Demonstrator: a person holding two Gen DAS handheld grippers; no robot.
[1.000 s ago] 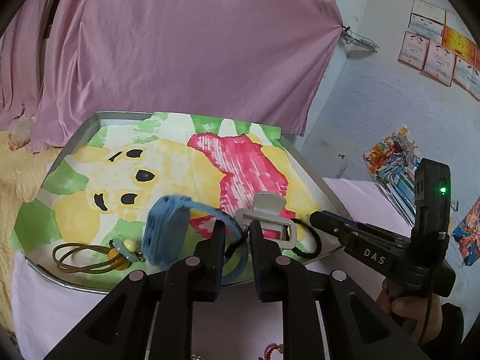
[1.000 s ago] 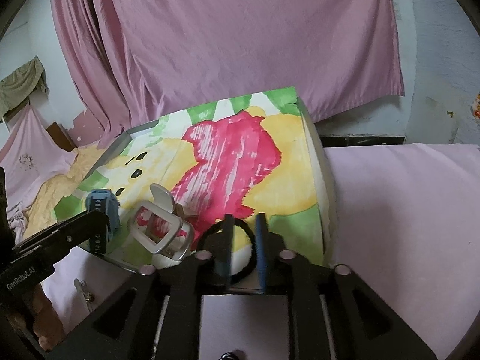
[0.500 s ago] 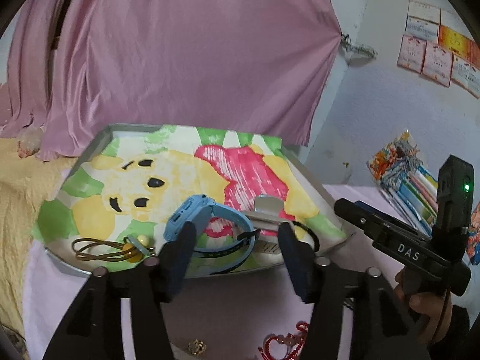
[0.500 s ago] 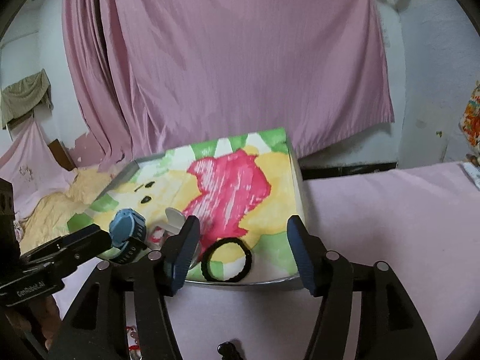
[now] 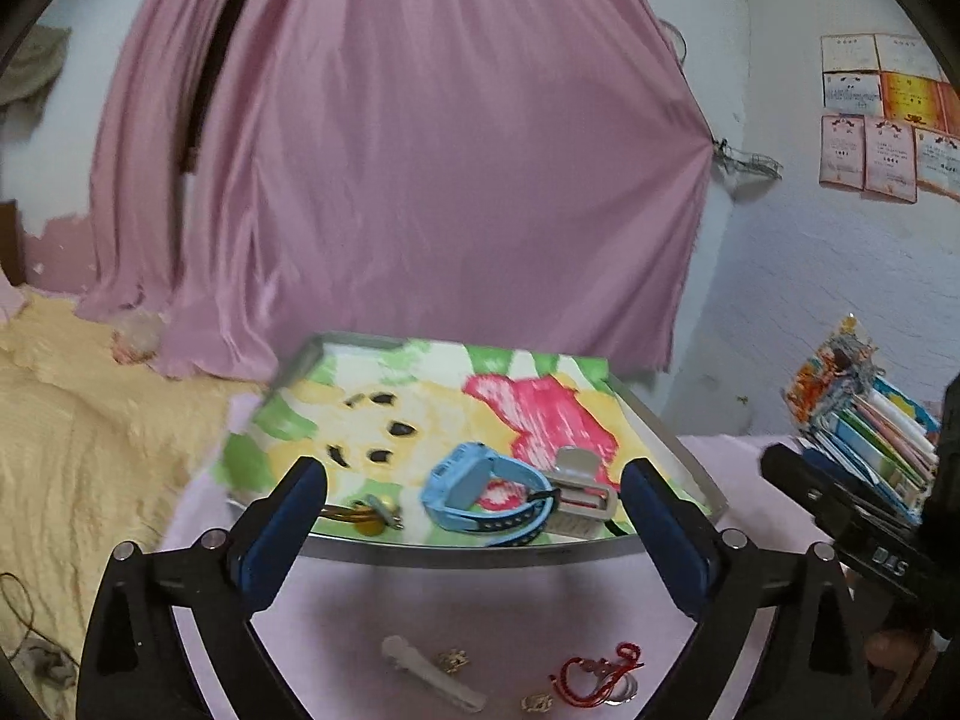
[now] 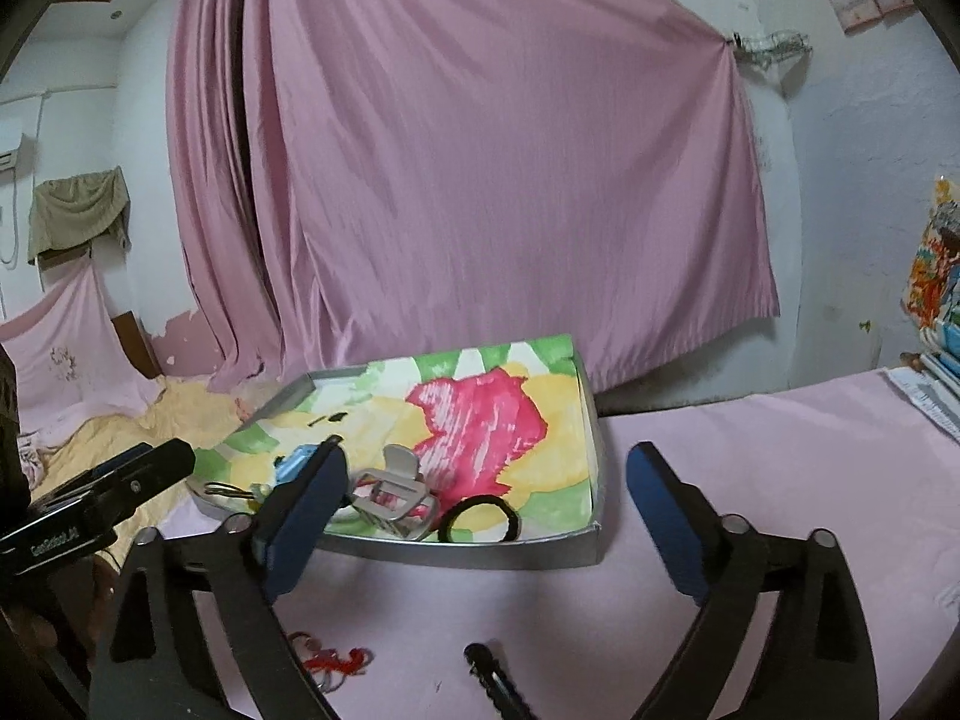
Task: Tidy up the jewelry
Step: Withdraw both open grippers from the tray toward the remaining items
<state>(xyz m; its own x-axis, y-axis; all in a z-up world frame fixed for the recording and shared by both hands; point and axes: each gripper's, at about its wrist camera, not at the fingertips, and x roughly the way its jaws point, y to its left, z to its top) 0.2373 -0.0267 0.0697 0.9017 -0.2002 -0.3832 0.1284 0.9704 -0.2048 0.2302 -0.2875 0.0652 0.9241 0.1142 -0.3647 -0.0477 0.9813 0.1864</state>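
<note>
While I'm holding both tools back from the tray, my left gripper is gaping wide with nothing in it, and my right gripper is spread just as wide. Inside the tray, the blue watch is lying beside the grey clip, and the black hair tie is resting near the front rim.

surface: pink cloth-covered
on it: metal tray, red cord bracelet, clear hair clip, black clip
</note>
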